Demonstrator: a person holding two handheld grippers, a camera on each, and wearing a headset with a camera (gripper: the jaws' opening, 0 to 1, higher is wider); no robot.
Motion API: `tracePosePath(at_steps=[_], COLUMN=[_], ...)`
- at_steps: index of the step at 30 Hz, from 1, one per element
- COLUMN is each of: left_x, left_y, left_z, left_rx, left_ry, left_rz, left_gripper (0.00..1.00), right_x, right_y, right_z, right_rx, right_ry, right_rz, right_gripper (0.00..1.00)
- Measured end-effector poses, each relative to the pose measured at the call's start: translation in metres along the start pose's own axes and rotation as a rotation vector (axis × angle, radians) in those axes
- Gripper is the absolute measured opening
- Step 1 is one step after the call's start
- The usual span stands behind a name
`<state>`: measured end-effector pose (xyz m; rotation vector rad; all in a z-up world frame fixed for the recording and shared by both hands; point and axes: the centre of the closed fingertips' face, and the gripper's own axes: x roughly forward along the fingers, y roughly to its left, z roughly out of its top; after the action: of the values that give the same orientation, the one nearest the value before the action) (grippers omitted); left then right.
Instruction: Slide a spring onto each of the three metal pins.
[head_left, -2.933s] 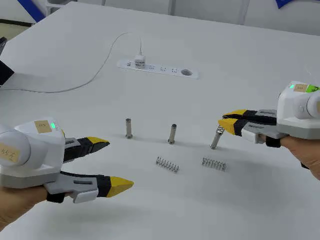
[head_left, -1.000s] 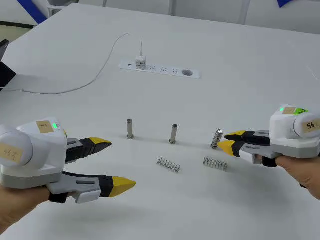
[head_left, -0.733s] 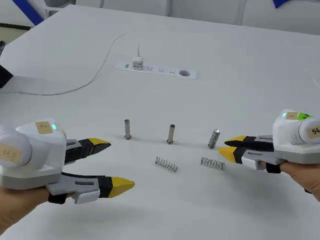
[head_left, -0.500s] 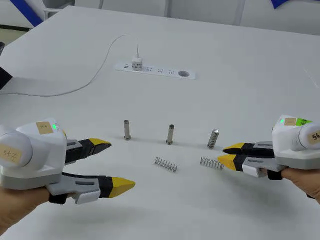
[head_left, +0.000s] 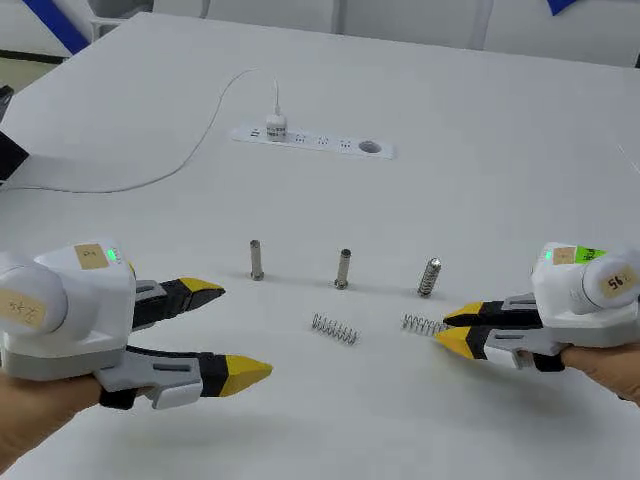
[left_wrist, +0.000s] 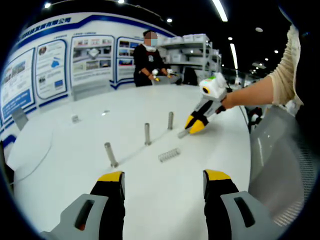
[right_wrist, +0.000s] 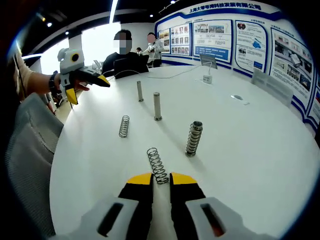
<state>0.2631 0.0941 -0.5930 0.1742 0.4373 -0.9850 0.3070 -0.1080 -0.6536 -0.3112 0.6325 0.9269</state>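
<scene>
Holds the black, yellow-tipped right claw (head_left: 447, 327) low and nearly flat over the white desk (head_left: 480, 200), in line with the loose steel coil spring (head_left: 420, 324) lying on its side there, so as to meet it end-on. Shows the jaws narrowed to a slit with that spring's near end between the tips; cannot tell whether pinching yet or merely straddling. Takes it by the end, most likely, to leave the rest of the coil free for threading over a pin. Needs nothing more at the right-hand grey metal pin (head_left: 429, 277), just behind and already sleeved with a spring. Points instead, by judgement, toward the bare middle metal pin (head_left: 343, 269) or the bare left metal pin (head_left: 257, 260), upright in the same row. Holds the black, yellow-tipped left claw (head_left: 232, 330) well off to the left, spread wide and empty, clear of the second loose coil spring (head_left: 334, 329) lying in front of the middle pin.

Gives, in the right gripper view, the plainest look at the spring end entering the slit and at the coils round the right-hand pin. Gives, in the head view, the whole row and both claws at once. Gives, in the left gripper view, the wide gap of the left claw (left_wrist: 164, 176) and the right claw (left_wrist: 192, 125) stooped at the row's far end.
</scene>
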Motion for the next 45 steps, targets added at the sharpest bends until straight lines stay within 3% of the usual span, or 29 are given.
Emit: tracePosePath(at_steps=[13,20,35,45], left_x=[0.0,0.006,0.056,0.071], left_y=[-0.001,-0.008,-0.035,-0.047], left_z=[0.001,0.006,0.023,0.026], left_rx=[0.003,0.014,0.104,0.166], left_ry=[0.005,0.002,0.007,0.022], left_rz=[-0.004,-0.026,-0.15,-0.202], left_gripper=[0.63,0.62,0.55,0.47], right_x=[0.0,-0.006,-0.019,-0.022], right_y=[0.003,0.012,0.039,0.064], right_z=[-0.001,0.007,0.034,0.055], right_rx=[-0.015,-0.034,-0.111,-0.183], right_ry=[0.023,0.02,0.014,0.006], right_rz=[0.007,0.021,0.074,0.139], right_gripper=[0.12,0.11,0.11,0.11])
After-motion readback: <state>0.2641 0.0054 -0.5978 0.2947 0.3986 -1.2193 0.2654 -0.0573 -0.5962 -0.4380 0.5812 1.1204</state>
